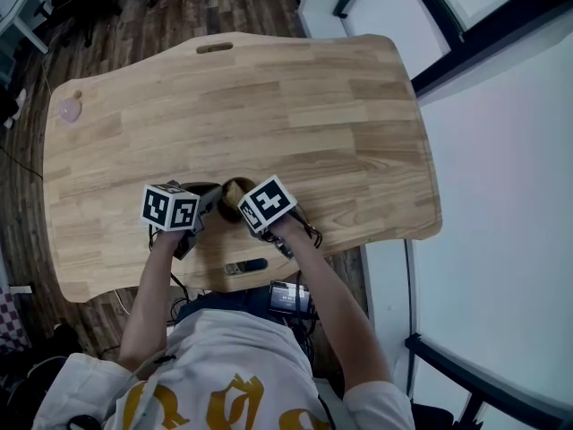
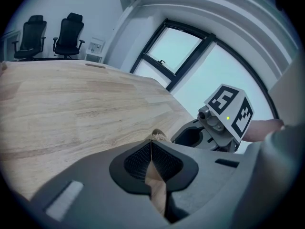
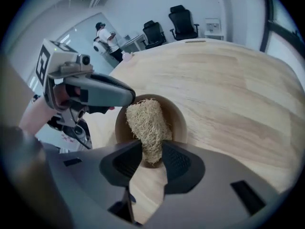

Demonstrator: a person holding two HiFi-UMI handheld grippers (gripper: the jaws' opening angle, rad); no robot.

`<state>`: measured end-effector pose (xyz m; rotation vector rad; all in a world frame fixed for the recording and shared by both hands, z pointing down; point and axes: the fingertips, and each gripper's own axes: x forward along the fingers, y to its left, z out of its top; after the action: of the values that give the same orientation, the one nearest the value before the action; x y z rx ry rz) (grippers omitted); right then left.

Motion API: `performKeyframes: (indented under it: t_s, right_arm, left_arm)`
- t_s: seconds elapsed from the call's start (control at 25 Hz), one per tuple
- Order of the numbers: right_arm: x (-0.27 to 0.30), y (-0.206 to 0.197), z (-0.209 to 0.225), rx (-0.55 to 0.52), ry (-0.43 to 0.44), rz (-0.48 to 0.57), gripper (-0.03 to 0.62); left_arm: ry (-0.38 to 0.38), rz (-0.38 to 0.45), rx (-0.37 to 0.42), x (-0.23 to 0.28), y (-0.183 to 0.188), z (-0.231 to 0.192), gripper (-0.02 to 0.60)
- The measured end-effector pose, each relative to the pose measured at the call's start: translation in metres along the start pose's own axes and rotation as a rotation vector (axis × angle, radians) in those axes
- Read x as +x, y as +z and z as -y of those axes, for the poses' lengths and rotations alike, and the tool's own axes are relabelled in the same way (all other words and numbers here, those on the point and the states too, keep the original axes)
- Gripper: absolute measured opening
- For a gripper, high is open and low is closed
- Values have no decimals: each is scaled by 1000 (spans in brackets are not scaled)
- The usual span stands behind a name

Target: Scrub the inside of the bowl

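Observation:
A small wooden bowl [image 3: 180, 120] stands near the front edge of the wooden table [image 1: 295, 115], between my two grippers. My left gripper [image 2: 151, 149] is shut on the bowl's thin rim [image 2: 157, 136]; in the right gripper view its grey jaws [image 3: 125, 95] reach the rim from the left. My right gripper [image 3: 152, 159] is shut on a pale fibrous scrubber [image 3: 147, 120], whose upper part sticks down into the bowl. In the head view the bowl [image 1: 235, 189] is mostly hidden by the two marker cubes.
A pinkish object [image 1: 70, 108] lies at the table's far left corner, and a slot [image 1: 214, 47] is cut in the far edge. A small dark item [image 1: 246, 265] lies by the front edge. Office chairs [image 2: 45, 35] and a person [image 3: 102, 35] are beyond the table.

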<state>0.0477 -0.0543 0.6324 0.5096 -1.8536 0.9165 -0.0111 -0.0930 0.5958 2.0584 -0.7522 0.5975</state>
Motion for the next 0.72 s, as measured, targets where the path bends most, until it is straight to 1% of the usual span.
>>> performKeyframes:
  t_s: [0.08, 0.2, 0.32, 0.52, 0.64, 0.72]
  right_arm:
    - [3, 3, -3, -93, -44, -36, 130]
    - [12, 6, -15, -258, -72, -82, 130]
    - [18, 5, -17, -457, -133, -146, 129]
    - [23, 3, -14, -839, -219, -249, 129]
    - [25, 4, -12, -1013, -258, -292, 129]
    - [26, 6, -11, -1097, -284, -304, 129]
  left_arm:
    - [-2, -3, -6, -1, -1, -3, 8]
    - [-2, -5, -16, -2, -4, -6, 8]
    - [1, -15, -17, -2, -6, -10, 8]
    - [4, -23, -24, -2, -11, -17, 8]
    - [10, -31, -21, -2, -13, -21, 8]
    - [15, -32, -22, -2, -15, -23, 8]
